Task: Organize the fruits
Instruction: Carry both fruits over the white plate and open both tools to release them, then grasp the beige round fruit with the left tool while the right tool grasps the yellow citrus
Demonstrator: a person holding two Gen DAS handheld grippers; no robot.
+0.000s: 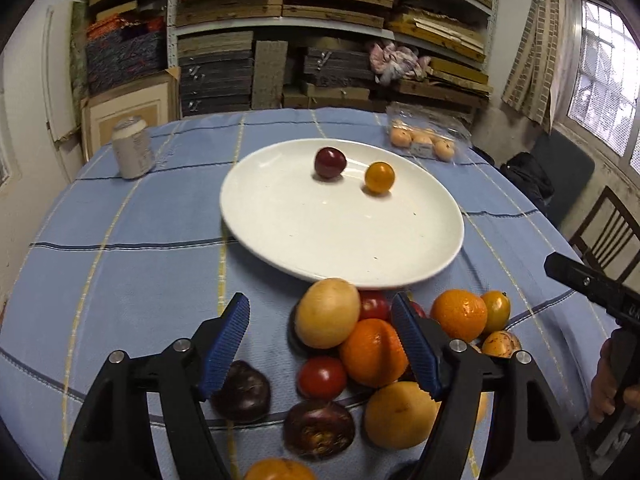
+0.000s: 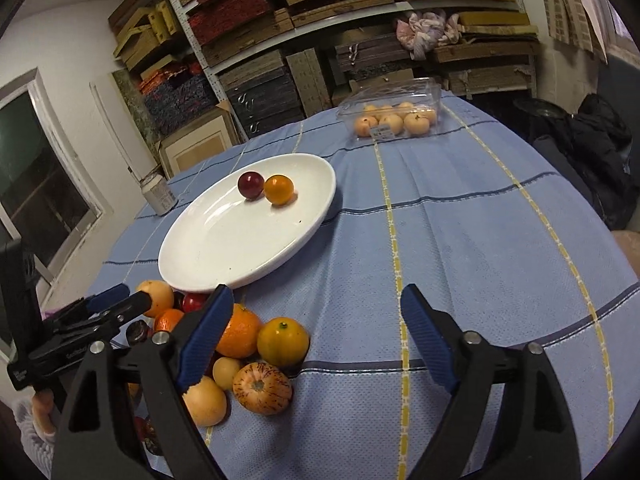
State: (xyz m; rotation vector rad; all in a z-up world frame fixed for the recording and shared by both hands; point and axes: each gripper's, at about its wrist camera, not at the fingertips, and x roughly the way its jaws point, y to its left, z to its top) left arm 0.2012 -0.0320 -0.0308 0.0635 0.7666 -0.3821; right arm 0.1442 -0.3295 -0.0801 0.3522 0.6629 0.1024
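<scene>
Two fruits on white plate [image 1: 280,216], beyond both released claws, fruit pile [image 1: 372,352] under left claw [image 1: 320,344]

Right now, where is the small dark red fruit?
In both views the dark red fruit lies on the far part of the white plate, close beside the small orange fruit.

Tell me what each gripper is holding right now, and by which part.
Nothing is held. The left gripper and the right gripper both stand open and empty above the loose fruit pile; no pad presses on any fruit.
</scene>
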